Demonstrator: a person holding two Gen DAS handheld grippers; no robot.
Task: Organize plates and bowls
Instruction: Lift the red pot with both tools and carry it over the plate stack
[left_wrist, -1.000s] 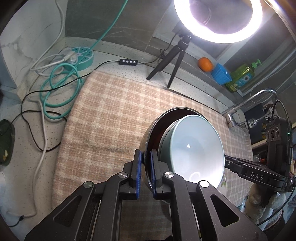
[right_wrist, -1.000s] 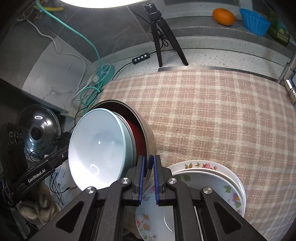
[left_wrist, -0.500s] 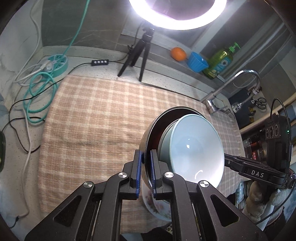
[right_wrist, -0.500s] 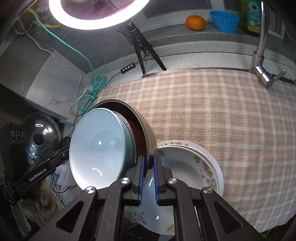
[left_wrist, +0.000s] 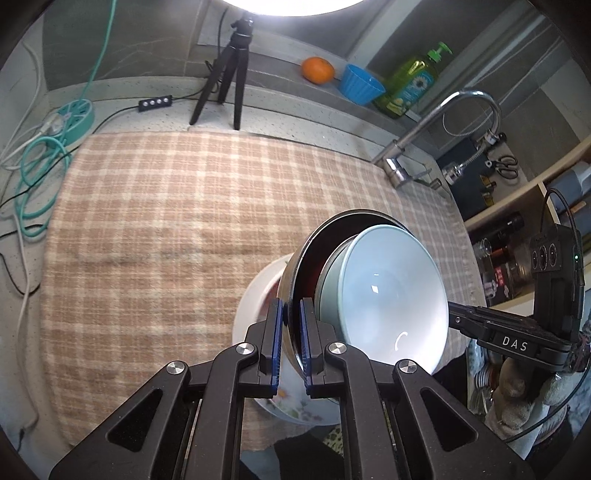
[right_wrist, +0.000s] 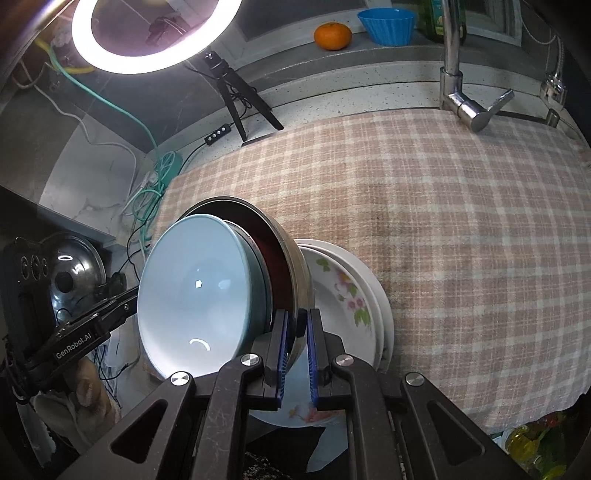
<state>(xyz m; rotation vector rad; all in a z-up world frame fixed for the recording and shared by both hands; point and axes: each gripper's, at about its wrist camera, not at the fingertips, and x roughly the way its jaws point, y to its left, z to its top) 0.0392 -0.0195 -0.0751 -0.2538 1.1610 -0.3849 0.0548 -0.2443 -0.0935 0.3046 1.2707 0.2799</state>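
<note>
In the left wrist view, the left claw (left_wrist: 291, 334) is nearly shut, pinching the rim of the metal bowl (left_wrist: 295, 269), lower centre, with the pale blue bowl (left_wrist: 388, 299) nested inside, over the flowered plates (left_wrist: 255, 295). In the right wrist view, the right claw (right_wrist: 295, 345) is likewise clamped narrow on that metal bowl's (right_wrist: 291, 258) rim, the pale blue bowl (right_wrist: 195, 288) at lower left, the plates (right_wrist: 351, 288) on the checked cloth (right_wrist: 443, 221).

The outer bowl (right_wrist: 295, 266) is brushed metal with a dull sheen; the pale blue bowl (right_wrist: 192, 291) inside it is glossy glazed ceramic. The flowered plates (right_wrist: 351, 291) look smooth and shiny. The checked cloth (right_wrist: 461, 221) is matt, woven and slightly rough. The tap (right_wrist: 452, 55) is polished metal.
</note>
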